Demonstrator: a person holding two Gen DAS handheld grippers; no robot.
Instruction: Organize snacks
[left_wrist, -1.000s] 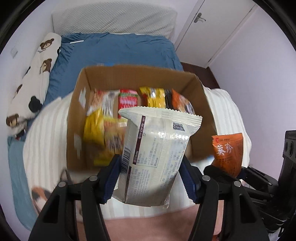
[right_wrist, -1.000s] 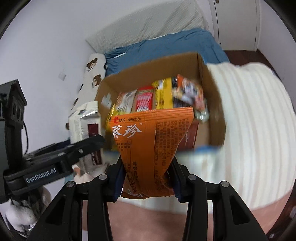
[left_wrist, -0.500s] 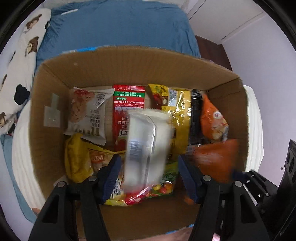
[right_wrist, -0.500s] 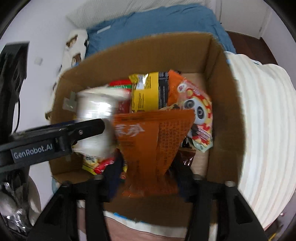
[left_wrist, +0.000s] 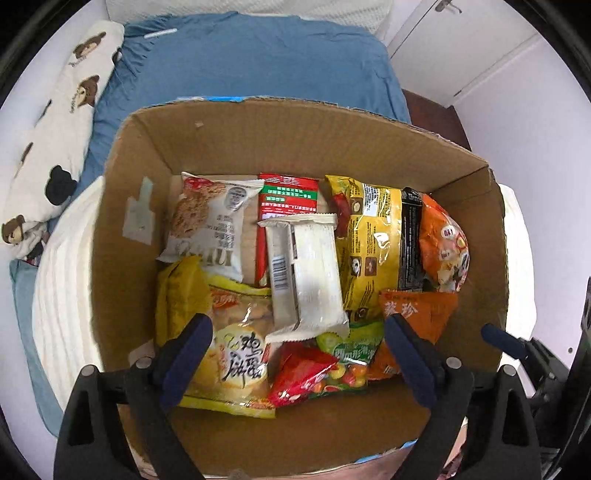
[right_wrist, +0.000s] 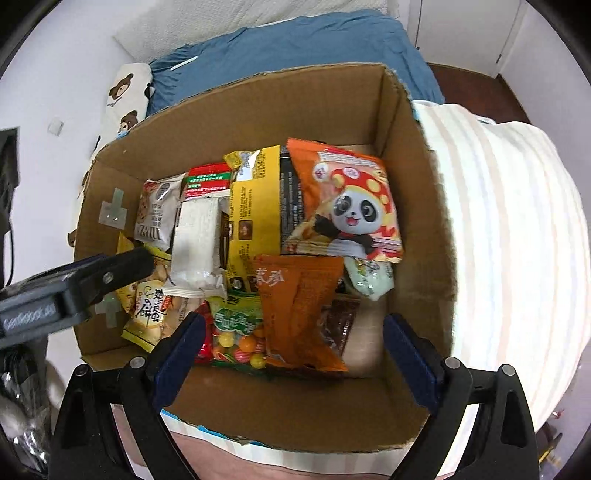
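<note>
Left gripper (left_wrist: 297, 354): jaws opening, nothing pinched; pointed down into the box.
Right gripper (right_wrist: 293, 352): jaws opening, nothing gripped; pointed down into the box.
White pack (left_wrist: 304, 273): released, lying loose on the snack pile, mid-box.
Orange pack (right_wrist: 299, 314): released, lying on the pile beside the candy bag (right_wrist: 236, 332).
Box (left_wrist: 258, 136): open-topped, on a white blanket (right_wrist: 517, 240).

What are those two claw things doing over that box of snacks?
A person is tidying snacks into a cardboard box on a bed, with a claw in each hand. The left claw is opening above a white packet that lies loose on the pile. The right claw is opening over an orange packet, also lying free in the box. Neither claw holds anything now.
</note>
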